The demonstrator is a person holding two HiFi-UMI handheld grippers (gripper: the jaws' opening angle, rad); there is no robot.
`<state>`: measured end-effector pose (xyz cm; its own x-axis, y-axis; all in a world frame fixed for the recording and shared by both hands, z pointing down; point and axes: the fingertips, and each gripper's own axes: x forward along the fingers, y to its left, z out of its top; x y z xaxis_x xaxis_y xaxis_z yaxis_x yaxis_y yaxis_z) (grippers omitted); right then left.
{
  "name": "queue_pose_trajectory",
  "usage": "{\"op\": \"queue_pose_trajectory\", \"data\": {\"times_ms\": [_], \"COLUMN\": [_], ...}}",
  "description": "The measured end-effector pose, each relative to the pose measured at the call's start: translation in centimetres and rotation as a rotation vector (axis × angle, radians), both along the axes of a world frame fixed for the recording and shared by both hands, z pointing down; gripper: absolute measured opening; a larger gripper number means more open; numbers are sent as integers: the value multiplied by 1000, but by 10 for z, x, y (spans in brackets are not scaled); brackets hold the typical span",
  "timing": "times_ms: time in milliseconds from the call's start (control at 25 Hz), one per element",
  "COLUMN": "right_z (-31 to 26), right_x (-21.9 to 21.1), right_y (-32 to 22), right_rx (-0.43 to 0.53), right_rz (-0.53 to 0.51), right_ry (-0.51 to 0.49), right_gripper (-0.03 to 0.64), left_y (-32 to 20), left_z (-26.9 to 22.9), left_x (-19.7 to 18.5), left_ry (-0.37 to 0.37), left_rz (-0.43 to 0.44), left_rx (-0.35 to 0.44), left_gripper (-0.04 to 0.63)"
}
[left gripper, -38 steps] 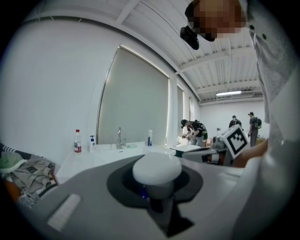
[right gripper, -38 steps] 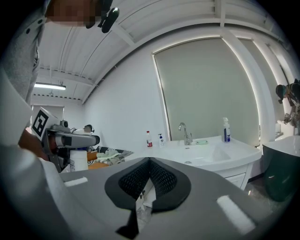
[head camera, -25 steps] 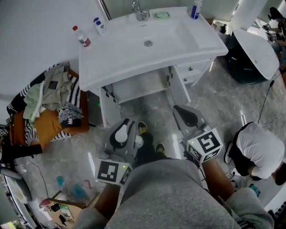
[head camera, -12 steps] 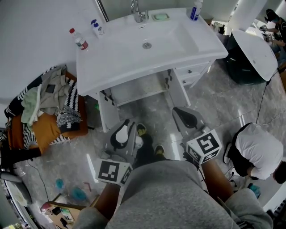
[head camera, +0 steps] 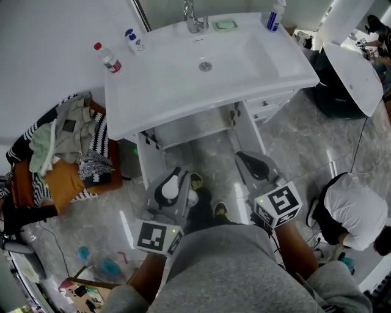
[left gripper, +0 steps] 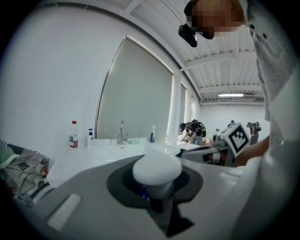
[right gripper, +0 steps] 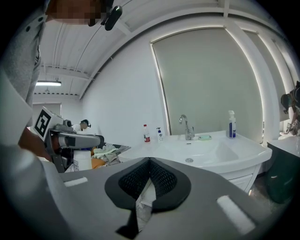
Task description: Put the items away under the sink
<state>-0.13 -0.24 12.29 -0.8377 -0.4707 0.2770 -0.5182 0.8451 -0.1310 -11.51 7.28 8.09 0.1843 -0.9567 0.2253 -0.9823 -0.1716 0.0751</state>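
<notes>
Under the sink (head camera: pixel 244 55), the cabinet (head camera: pixel 194 125) stands open. Our left gripper (head camera: pixel 173 183) clamps a white bottle (left gripper: pixel 157 168); right gripper (head camera: pixel 255 164) closed, empty. We'd crouch, keep it upright, place deep.

A big work hall, a lab, with a pretend bathroom inside it – a white sink (head camera: pixel 165 85) with a tap (head camera: pixel 194 18) and a water bottle (head camera: pixel 107 56), a strip light (left gripper: pixel 233 95) on the bare roof, another person (head camera: pixel 349 208) working nearby.

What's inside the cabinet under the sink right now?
The cabinet is open at the front; only a white inner panel shows inside. The sink overhangs and covers the upper and rear part, so anything stored there cannot be seen.
</notes>
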Motion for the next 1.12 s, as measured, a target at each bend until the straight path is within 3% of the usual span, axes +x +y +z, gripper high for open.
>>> {"op": "queue_pose_trajectory", "data": {"times_ms": [1120], "right_z": [12], "right_x": [-72], "right_y": [-87], "right_rx": [-27], "right_rz": [48], "right_ry": [95], "right_gripper": [-2], "left_y": [-107], "left_z": [23], "left_x": [-61], "left_ry": [51], "left_rz": [138], "left_rx": [-54], "left_gripper": [77]}}
